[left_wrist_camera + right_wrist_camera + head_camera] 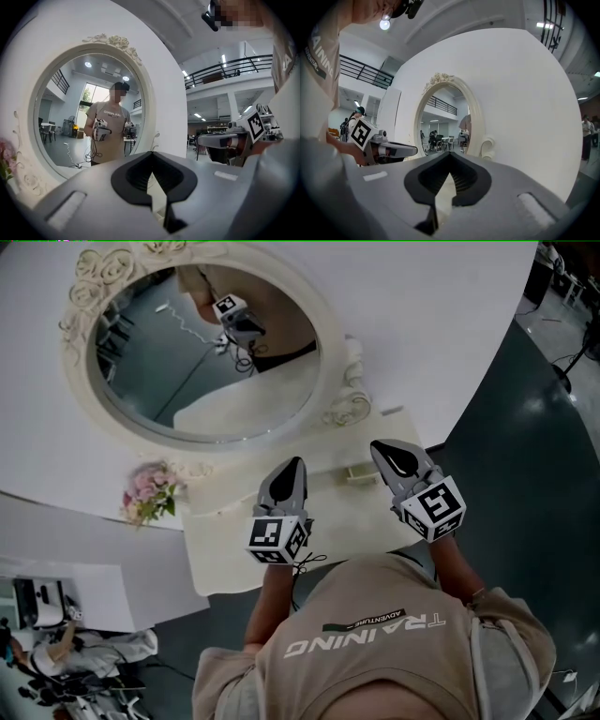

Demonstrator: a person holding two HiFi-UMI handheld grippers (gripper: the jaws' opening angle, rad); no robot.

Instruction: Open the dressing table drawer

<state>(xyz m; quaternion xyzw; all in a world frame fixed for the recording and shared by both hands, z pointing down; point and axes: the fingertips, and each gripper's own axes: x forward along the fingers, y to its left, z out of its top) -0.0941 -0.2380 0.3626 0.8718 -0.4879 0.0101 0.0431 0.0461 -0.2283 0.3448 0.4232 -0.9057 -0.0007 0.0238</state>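
Observation:
The cream dressing table stands against a white wall, with an oval mirror on it. Its drawer is not visible in any view; my body covers the near edge. My left gripper is over the table top, points level at the mirror, and its jaws are shut on nothing. My right gripper hovers beside it at the table's right end, also level, shut and empty. Each gripper shows in the other's view: the right gripper and the left gripper.
A bunch of pink flowers sits at the table's left end. A small cream box-like piece lies on the table top between the grippers. Dark floor lies to the right of the table. Cables hang from the left gripper.

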